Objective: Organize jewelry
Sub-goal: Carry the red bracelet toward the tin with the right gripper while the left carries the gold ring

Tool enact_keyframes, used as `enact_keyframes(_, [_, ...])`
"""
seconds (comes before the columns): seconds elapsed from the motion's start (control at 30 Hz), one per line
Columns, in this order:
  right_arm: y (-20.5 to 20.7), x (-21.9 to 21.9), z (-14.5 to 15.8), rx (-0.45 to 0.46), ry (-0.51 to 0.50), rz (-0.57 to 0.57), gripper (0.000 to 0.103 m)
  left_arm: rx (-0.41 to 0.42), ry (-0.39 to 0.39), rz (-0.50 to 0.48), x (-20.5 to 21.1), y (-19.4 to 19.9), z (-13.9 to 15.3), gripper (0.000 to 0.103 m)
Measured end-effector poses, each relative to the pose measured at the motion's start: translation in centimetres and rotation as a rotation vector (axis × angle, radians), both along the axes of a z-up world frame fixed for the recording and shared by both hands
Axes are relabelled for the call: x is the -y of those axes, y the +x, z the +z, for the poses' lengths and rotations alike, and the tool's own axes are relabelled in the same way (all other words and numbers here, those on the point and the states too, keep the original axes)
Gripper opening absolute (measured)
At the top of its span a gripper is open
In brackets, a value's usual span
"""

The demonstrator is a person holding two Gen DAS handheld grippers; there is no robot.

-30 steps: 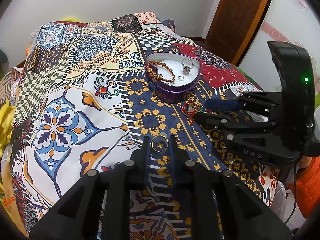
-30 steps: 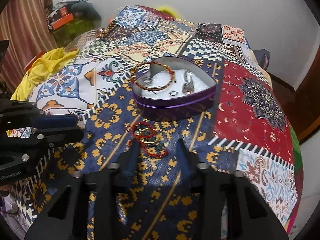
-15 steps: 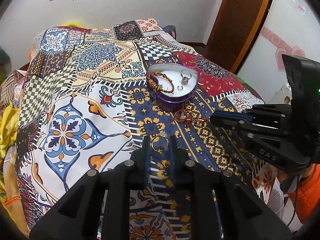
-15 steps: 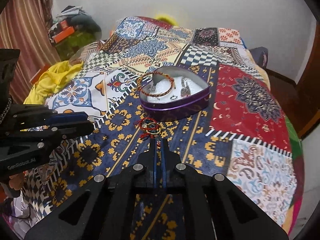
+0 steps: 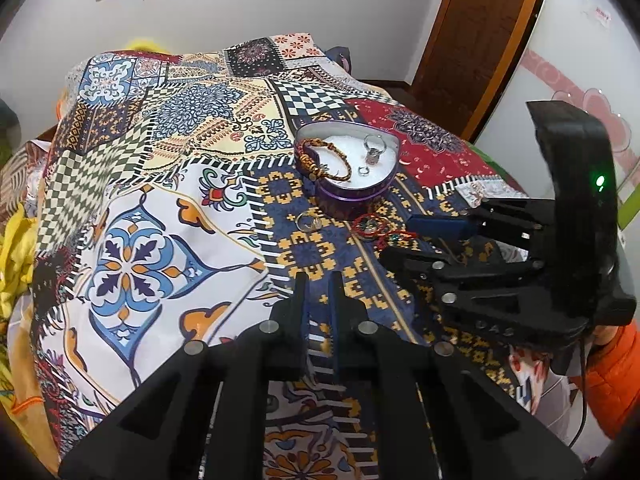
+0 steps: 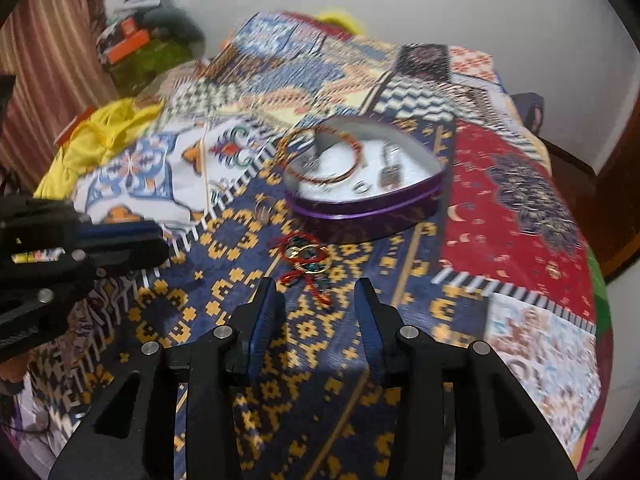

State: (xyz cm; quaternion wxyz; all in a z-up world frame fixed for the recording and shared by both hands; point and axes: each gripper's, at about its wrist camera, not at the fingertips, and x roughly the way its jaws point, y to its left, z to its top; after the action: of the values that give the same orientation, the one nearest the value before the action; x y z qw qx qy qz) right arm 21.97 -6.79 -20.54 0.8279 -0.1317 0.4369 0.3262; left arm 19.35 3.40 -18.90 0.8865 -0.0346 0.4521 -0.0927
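Right wrist only: yellow cloth (image 6: 108,128).

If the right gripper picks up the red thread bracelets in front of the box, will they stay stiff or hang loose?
The red thread bracelets probably hang loose: thin cords trail from the bundle. They look light, so the open right gripper should lift them easily. Being tangled together beside the purple box, they likely come up as one clump.

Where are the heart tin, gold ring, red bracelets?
heart tin (image 5: 352,196), left wrist view, purple front wall.
gold ring (image 5: 307,221), left wrist view, band on the bedspread.
red bracelets (image 6: 302,254), right wrist view, middle of the pile.
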Motion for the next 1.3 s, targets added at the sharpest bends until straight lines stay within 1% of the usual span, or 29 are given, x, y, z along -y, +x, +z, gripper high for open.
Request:
enact_keyframes(0.03, [-0.1,-0.3,-0.1,0.017,-0.013,0.009,0.027,0.0,0.007,-0.002,0.0,0.0,0.0,0.007])
enact_keyframes(0.07, [-0.3,-0.4,-0.2,0.025,-0.02,0.021,0.019,-0.006,0.014,-0.004,0.0,0.1,-0.2,0.009])
enact_keyframes(0.1, [-0.3,-0.5,-0.2,0.02,-0.013,0.032,0.007,-0.008,0.016,-0.004,-0.1,0.2,-0.2,0.011])
enact_keyframes(0.13, [-0.1,-0.5,-0.2,0.005,-0.002,0.032,0.007,-0.012,0.018,-0.002,-0.2,0.3,-0.4,0.013])
enact_keyframes(0.2, [0.0,-0.1,-0.1,-0.008,0.013,0.024,0.006,-0.016,0.024,0.006,-0.4,0.6,-0.5,0.02])
enact_keyframes(0.27, [-0.1,0.3,0.2,0.005,0.019,0.003,0.006,-0.018,0.027,0.01,-0.6,0.9,-0.7,0.024])
enact_keyframes(0.3, [-0.2,0.5,0.5,0.011,0.029,-0.006,0.005,-0.018,0.029,0.011,-0.6,1.0,-0.7,0.027])
enact_keyframes(0.37, [-0.3,1.3,1.1,0.017,0.063,-0.025,0.004,-0.022,0.039,0.012,-0.6,1.4,-0.9,0.03])
enact_keyframes(0.53, [-0.3,3.0,3.1,0.045,0.122,-0.066,0.004,-0.051,0.038,-0.002,-0.3,3.2,-1.7,0.03])
enact_keyframes(0.67, [-0.1,3.6,4.2,0.068,0.149,-0.082,0.004,-0.083,0.035,-0.004,-0.1,4.9,-2.4,0.03])
enact_keyframes(0.83, [0.2,4.4,5.3,0.099,0.181,-0.104,0.004,-0.095,0.035,-0.012,0.3,6.4,-2.8,0.03])
enact_keyframes(1.03, [1.3,5.0,5.6,0.111,0.208,-0.132,0.004,-0.092,0.058,-0.016,0.8,7.6,-3.2,0.03])
enact_keyframes(1.13, [1.7,5.3,5.6,0.105,0.226,-0.135,0.004,-0.09,0.05,-0.008,0.6,8.1,-3.4,0.03])
enact_keyframes(1.17, [1.8,5.3,5.6,0.105,0.23,-0.137,0.004,-0.084,0.046,-0.004,0.6,8.2,-3.4,0.026])
enact_keyframes(1.2, [2.0,5.4,5.6,0.105,0.233,-0.138,0.004,-0.081,0.048,0.0,0.5,8.2,-3.5,0.018])
enact_keyframes(1.23, [2.1,5.4,5.6,0.105,0.237,-0.14,0.004,-0.08,0.05,0.004,0.5,8.2,-3.5,0.016])
enact_keyframes(1.3, [2.2,5.6,5.7,0.105,0.243,-0.141,0.004,-0.077,0.039,0.005,0.3,8.3,-3.5,0.016])
